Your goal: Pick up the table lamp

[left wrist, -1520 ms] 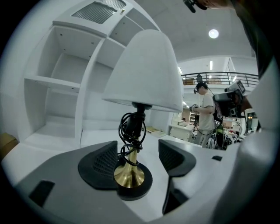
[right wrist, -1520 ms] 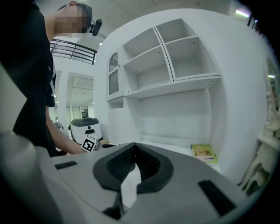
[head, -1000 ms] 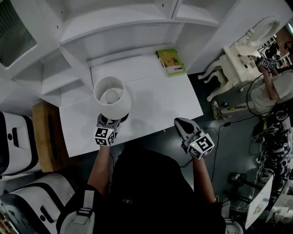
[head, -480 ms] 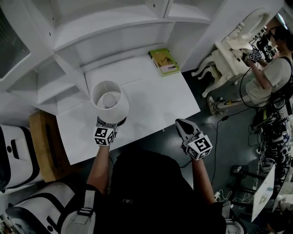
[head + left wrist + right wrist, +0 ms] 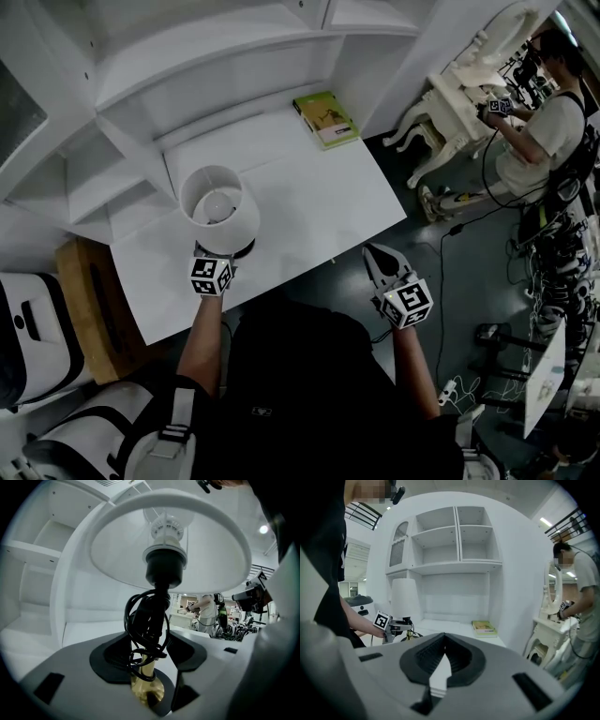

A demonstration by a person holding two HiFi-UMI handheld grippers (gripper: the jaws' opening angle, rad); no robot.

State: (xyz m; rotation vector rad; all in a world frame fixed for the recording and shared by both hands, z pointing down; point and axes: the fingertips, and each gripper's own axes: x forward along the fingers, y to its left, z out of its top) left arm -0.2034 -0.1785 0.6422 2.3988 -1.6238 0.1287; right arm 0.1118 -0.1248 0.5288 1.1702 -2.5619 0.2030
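Observation:
The table lamp (image 5: 218, 208) has a white drum shade and stands on the white table (image 5: 309, 206) near its left front. In the left gripper view its brass stem (image 5: 149, 679) rises between my jaws, with a black cord (image 5: 145, 620) wound round it. My left gripper (image 5: 223, 253) reaches in under the shade. Its jaws have just been closing on either side of the stem, and I see no pad (image 5: 185, 651) pressing on it. My right gripper (image 5: 377, 258) hangs shut and empty off the table's front right corner. It faces the lamp (image 5: 404, 599) and the left gripper (image 5: 396, 626).
A green book (image 5: 325, 119) lies at the table's back right, under white wall shelves (image 5: 234, 56). A wooden stool (image 5: 89, 300) and white-and-black machines (image 5: 28, 328) stand to the left. At the far right is an ornate white table (image 5: 459, 108), with a person (image 5: 539, 141) and cables.
My right gripper has sunk a little and tipped downward by the table's corner. The left gripper has stayed at the lamp's stem. The head view has shifted slightly.

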